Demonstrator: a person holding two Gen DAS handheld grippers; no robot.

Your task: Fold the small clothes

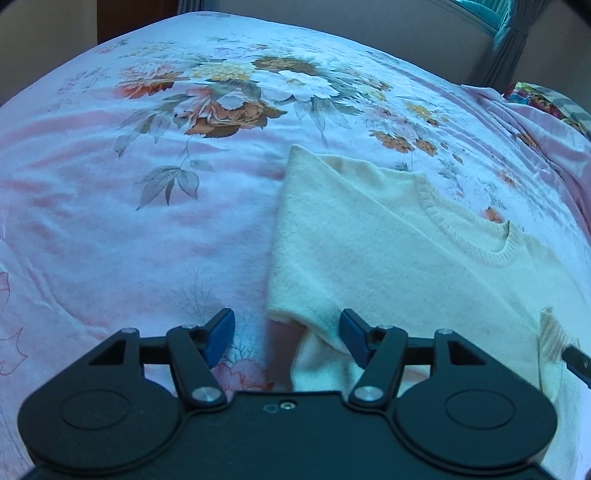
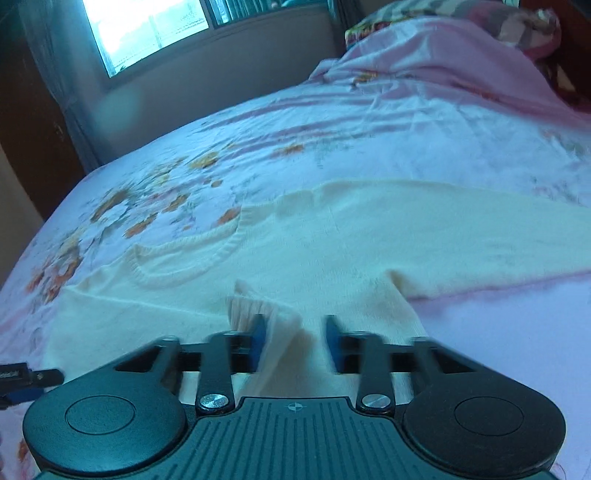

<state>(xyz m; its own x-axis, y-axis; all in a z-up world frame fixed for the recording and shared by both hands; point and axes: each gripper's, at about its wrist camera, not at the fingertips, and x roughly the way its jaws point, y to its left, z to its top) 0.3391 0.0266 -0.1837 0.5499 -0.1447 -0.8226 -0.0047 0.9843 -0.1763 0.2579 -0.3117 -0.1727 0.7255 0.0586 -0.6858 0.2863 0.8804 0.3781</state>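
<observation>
Cream knit sweater [image 1: 388, 236] spread flat on a bed under a pink floral sheet [image 1: 155, 192], ribbed crew neckline [image 1: 465, 236] toward the far side, one sleeve already turned in over the body and ending in a folded edge at near left. Left hand-held gripper [image 1: 287, 338] hovering open above that folded edge, blue pads [image 1: 221, 338] well apart with nothing pressed between them, probably placed to take the lower corner for the next fold. Right hand-held gripper [image 2: 295, 341] at the sweater's other side, a ribbed cuff [image 2: 255, 306] bunched up between its blue pads; gap visible in the blurred right wrist view, so grip not certain from sight (jaws drawn nearly together, and most likely pinching the cuff to carry the sleeve across). Fabric soft, fuzzy and thick, matte, holding rounded creases rather than sharp ones; sheet thinner, smooth, faintly rumpled. Patterned pillow [image 2: 532, 26] at far right, window [image 2: 147, 26] beyond.
</observation>
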